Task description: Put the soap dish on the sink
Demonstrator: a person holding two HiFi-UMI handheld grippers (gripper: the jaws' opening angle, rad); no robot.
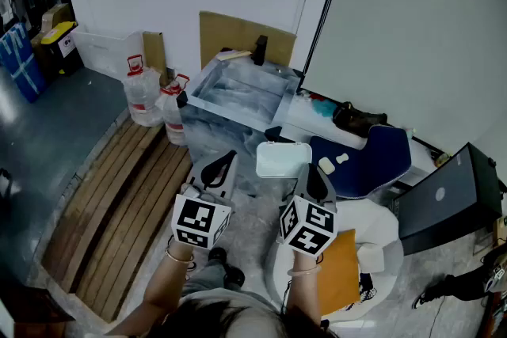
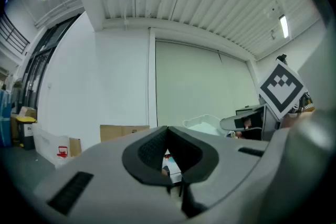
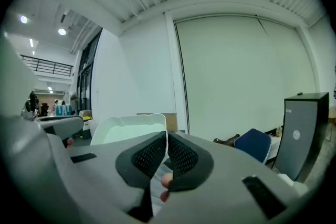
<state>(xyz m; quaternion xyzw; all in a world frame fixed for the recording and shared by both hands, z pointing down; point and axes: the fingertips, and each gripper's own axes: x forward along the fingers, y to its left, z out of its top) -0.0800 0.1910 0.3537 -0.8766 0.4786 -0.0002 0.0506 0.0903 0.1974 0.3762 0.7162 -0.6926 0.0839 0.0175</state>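
The white soap dish (image 1: 283, 158) hangs in the air in front of the steel sink (image 1: 238, 95), short of its near rim. My right gripper (image 1: 307, 180) is shut on the dish's near edge. In the right gripper view the dish (image 3: 128, 131) rises to the left of the pads, its thin rim pinched in my right gripper (image 3: 167, 145). My left gripper (image 1: 219, 168) hovers beside it on the left, shut with nothing in it. In the left gripper view my left gripper (image 2: 168, 136) points toward the wall, with the dish (image 2: 202, 122) off to its right.
A black faucet (image 1: 260, 50) stands at the sink's back edge before a cardboard sheet (image 1: 238, 34). Water jugs (image 1: 144, 96) sit left of the sink beside wooden slats (image 1: 119, 194). A blue chair (image 1: 366, 160), a black computer case (image 1: 451, 198) and a white round table (image 1: 376, 229) are on the right.
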